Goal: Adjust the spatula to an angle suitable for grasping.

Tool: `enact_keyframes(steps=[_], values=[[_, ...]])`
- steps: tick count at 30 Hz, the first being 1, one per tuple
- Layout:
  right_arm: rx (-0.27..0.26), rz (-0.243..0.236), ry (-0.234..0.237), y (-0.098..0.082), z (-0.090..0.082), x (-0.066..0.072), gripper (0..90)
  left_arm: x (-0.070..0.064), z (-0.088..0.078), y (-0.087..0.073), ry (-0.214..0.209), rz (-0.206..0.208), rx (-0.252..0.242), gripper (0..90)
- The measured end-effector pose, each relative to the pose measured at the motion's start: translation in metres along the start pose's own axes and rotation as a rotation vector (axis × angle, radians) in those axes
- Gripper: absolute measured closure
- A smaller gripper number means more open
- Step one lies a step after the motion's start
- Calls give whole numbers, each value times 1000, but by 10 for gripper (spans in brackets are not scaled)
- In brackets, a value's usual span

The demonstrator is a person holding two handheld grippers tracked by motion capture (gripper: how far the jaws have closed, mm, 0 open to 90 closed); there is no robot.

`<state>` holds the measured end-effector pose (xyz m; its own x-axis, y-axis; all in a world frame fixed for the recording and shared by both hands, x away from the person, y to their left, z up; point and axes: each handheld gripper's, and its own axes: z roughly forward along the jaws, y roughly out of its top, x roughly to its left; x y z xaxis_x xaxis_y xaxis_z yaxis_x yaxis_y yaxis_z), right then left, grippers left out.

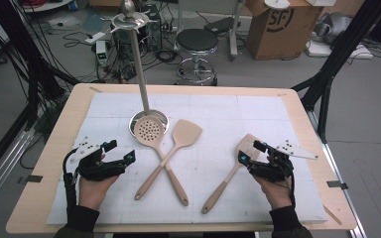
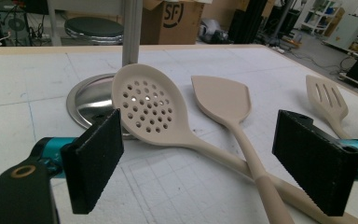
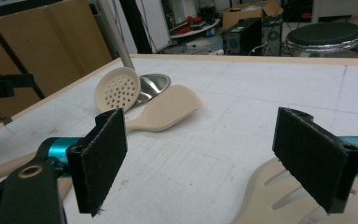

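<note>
In the high view, the left gripper [image 1: 120, 151] at lower left and the right gripper [image 1: 248, 151] at lower right both stand with jaws apart and empty, the slotted turner [image 1: 230, 173] lying just beside the right one. The left gripper view has the skimmer [image 2: 151, 109] at centre, crossing the spatula [image 2: 228, 105] and leaning on the stand base [image 2: 86, 100]. In the right gripper view the turner's blade sits lower right under the jaws; a grab at the blade rather than the handle could, I judge, let it slip or pivot.
</note>
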<state>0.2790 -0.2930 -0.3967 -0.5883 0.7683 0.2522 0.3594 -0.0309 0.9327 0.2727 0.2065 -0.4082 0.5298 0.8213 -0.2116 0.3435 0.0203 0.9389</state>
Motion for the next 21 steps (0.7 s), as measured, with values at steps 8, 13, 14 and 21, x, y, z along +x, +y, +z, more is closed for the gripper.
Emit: enact_keyframes(steps=[8,13,14,21], values=[[-1,-27,64,4,9,17,279,2,-2,-4,6,-6,-6,173],[16,-25,115,6,19,26,391,3,-2,-5,13,-2,0,175],[23,-26,123,7,21,29,408,3,-2,-5,14,-2,-1,175],[33,66,240,8,33,37,493,3,-2,-7,0,9,-13,175]])
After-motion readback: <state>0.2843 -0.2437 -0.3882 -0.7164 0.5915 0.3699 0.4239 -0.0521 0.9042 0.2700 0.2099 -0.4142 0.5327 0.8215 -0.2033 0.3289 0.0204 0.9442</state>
